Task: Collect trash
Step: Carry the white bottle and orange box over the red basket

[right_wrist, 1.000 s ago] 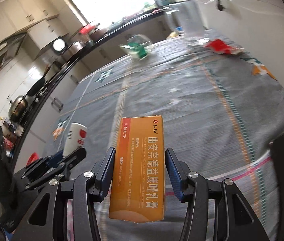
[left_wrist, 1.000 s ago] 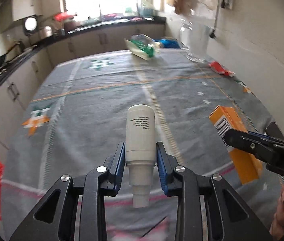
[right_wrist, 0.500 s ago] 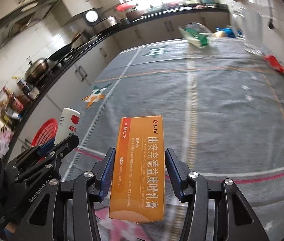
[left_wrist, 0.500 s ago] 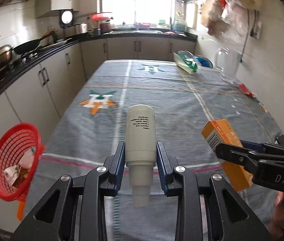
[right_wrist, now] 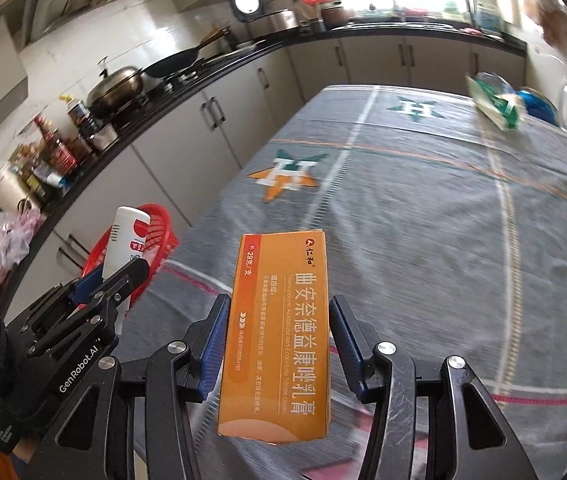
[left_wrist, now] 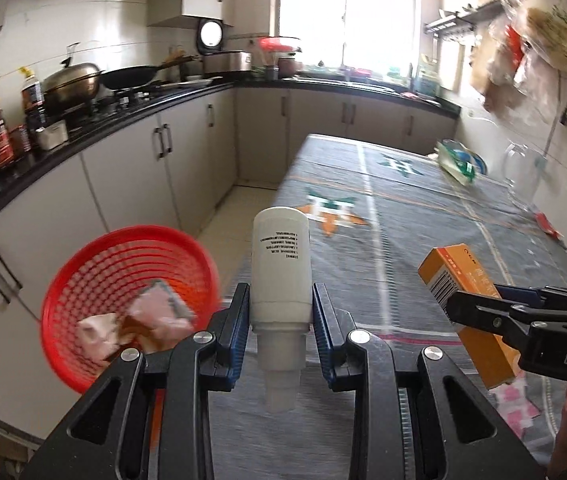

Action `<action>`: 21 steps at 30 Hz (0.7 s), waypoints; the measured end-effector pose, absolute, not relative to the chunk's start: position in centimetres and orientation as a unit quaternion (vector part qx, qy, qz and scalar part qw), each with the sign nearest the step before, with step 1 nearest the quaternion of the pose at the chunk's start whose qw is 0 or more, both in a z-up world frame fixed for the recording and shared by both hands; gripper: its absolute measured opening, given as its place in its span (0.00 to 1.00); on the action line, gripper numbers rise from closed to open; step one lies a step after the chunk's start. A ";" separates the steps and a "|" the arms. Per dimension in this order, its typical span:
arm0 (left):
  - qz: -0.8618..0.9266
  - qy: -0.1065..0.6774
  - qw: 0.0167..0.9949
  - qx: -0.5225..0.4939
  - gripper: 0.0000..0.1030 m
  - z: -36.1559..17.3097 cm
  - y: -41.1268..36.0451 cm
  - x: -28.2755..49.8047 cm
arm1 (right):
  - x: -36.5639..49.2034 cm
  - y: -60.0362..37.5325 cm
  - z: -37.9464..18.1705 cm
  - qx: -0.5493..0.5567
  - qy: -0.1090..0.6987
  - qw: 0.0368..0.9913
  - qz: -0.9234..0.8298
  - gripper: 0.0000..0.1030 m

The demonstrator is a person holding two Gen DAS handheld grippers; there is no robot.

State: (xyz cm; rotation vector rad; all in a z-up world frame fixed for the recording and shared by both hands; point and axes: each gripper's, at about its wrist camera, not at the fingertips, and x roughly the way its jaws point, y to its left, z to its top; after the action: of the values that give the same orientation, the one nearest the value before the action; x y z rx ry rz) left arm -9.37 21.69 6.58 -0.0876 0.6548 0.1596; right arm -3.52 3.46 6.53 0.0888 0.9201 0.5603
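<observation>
Beside the round red mesh basket (left_wrist: 123,280): left gripper (left_wrist: 281,312) clamped on a smooth white cylindrical bottle (left_wrist: 281,264), right gripper (right_wrist: 277,338) gripping a flat orange cardboard box (right_wrist: 279,332)

Left claw (left_wrist: 281,312) and right claw (right_wrist: 277,334) both clamped, angled downward.

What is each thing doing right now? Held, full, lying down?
left gripper: shut on the white bottle.
white bottle: held, cap end toward the camera.
right gripper: shut on the orange box.
orange box: held, closed.
red basket: open, some trash inside.
green packet: lying on the table.
</observation>
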 end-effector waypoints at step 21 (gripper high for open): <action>0.171 0.313 0.930 -0.091 0.28 5.3 33.0 -11.7 | -2.7 17.9 8.2 -0.004 0.434 0.828 0.356 0.53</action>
State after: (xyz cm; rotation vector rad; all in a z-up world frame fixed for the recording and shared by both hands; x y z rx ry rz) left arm -11.67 33.03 5.26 -0.1873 0.6420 0.3510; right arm -2.66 17.85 8.17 -0.0091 0.9205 0.7553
